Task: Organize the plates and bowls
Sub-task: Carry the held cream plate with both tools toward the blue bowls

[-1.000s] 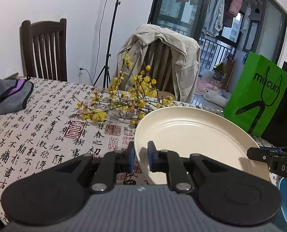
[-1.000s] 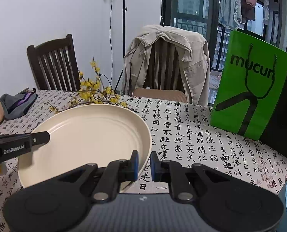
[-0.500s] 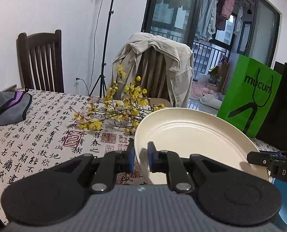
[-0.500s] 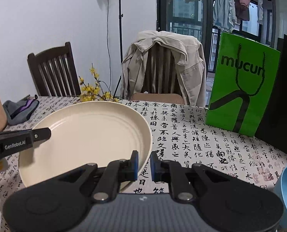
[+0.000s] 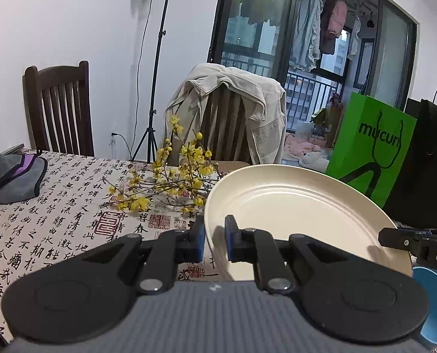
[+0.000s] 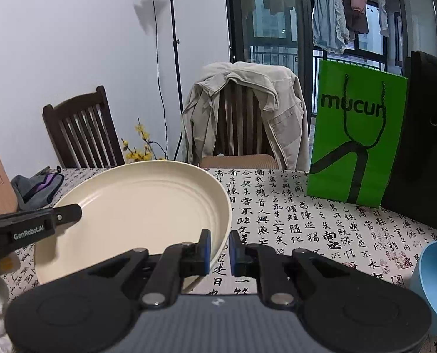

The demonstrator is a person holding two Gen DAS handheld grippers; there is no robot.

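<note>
Here the cream plate (image 5: 300,214) is gripped from both sides and sits tilted above the table (image 5: 50,214), filling the lower middle and right of the left wrist view. The left gripper (image 5: 214,242) has its blue pads closed on the plate's near left rim, the rim pinched between them. In the right wrist view the same plate (image 6: 142,206) lies in the lower left, and the right gripper (image 6: 219,248) is clamped on its right rim in the same way. Each gripper's black finger shows in the other's view, reaching over the opposite rim.

The table is covered by a white cloth printed with black characters. A spray of yellow flowers (image 5: 171,176) lies on it just behind the plate, in the centre of the left wrist view. A green paper bag (image 6: 356,135) stands on the right side of the table with a black bag (image 6: 427,135) just beside it. A blue bowl (image 6: 433,282) sits at the lower right edge of the right wrist view. A grey pouch (image 5: 12,176) rests at the far left. Behind the table stand a bare dark wooden chair (image 5: 59,108) and another chair draped with a beige jacket (image 5: 233,103).
</note>
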